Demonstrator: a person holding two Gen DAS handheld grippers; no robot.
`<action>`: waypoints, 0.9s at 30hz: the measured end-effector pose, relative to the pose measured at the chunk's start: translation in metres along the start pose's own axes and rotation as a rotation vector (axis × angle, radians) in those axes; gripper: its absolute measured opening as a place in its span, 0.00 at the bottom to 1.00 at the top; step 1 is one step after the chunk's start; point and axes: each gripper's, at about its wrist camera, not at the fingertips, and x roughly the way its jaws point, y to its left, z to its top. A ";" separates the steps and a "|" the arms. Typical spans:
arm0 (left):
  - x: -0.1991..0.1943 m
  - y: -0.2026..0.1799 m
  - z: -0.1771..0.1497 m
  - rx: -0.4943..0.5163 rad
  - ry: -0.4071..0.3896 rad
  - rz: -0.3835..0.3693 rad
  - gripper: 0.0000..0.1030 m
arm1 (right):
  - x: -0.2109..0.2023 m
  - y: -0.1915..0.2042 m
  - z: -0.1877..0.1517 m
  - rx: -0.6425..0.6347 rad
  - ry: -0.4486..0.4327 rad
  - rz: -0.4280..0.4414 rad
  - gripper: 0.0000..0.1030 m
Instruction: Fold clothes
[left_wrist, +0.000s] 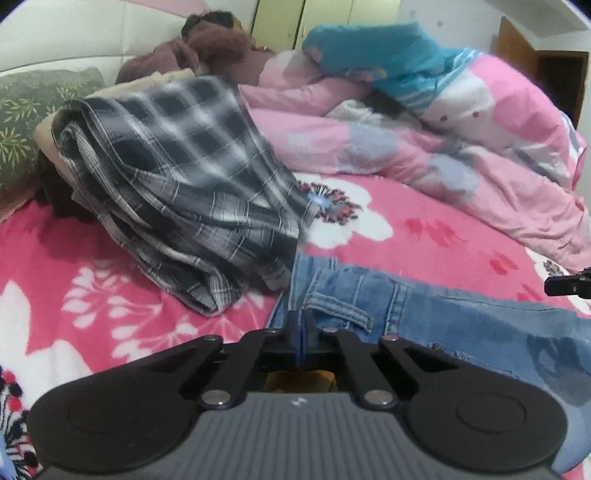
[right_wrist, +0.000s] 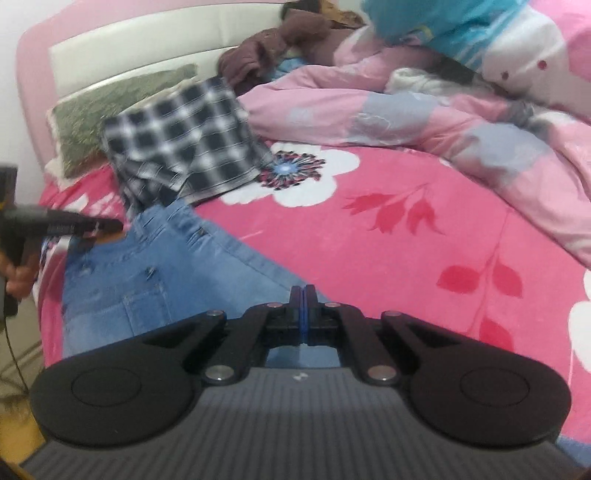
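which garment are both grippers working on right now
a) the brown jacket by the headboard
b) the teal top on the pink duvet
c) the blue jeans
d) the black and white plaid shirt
c: the left gripper is pinched on the waistband edge of the blue jeans and the right gripper is closed at the denim's edge, while the plaid shirt lies apart on the bedspread.
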 end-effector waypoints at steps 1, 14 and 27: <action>0.000 0.001 0.000 -0.010 -0.001 -0.002 0.18 | 0.004 -0.004 0.001 0.019 0.015 0.031 0.03; 0.006 -0.002 -0.009 0.032 0.008 -0.046 0.41 | 0.036 0.004 -0.034 -0.056 0.202 0.098 0.02; -0.006 -0.019 0.003 0.064 -0.065 -0.026 0.24 | 0.003 0.028 -0.003 -0.212 0.008 -0.093 0.01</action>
